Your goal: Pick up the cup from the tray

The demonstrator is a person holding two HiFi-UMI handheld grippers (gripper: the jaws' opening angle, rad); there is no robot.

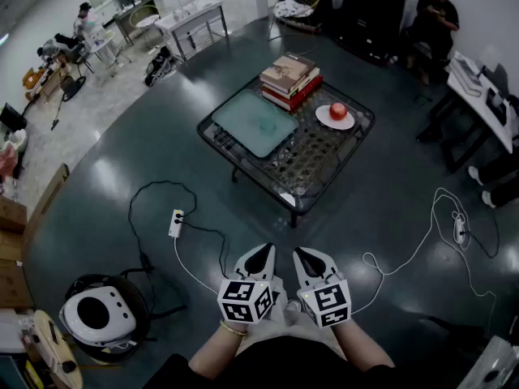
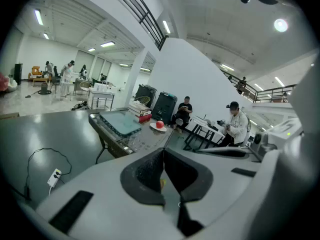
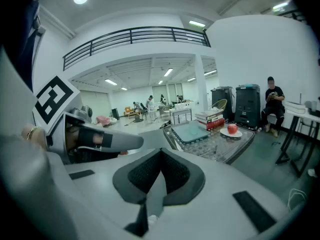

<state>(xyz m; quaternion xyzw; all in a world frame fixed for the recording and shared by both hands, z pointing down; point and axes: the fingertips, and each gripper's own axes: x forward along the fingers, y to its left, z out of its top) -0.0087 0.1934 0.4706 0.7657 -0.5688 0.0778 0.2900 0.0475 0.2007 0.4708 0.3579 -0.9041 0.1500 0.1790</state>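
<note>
A teal tray (image 1: 255,122) lies on the left part of a low glass-topped table (image 1: 312,156) in the middle of the head view. I cannot make out a cup on it. The tray (image 2: 120,122) also shows far ahead in the left gripper view, and the tray (image 3: 189,132) in the right gripper view. My left gripper (image 1: 263,254) and right gripper (image 1: 304,256) are held side by side low in the head view, well short of the table. Both are shut with nothing between the jaws: left gripper (image 2: 163,154), right gripper (image 3: 160,154).
On the table sit a stack of books (image 1: 289,79) and a white plate with a red apple (image 1: 335,116). A power strip (image 1: 176,222) and cables lie on the dark floor at left, a white cable (image 1: 422,241) at right. A person (image 1: 434,19) sits at back right.
</note>
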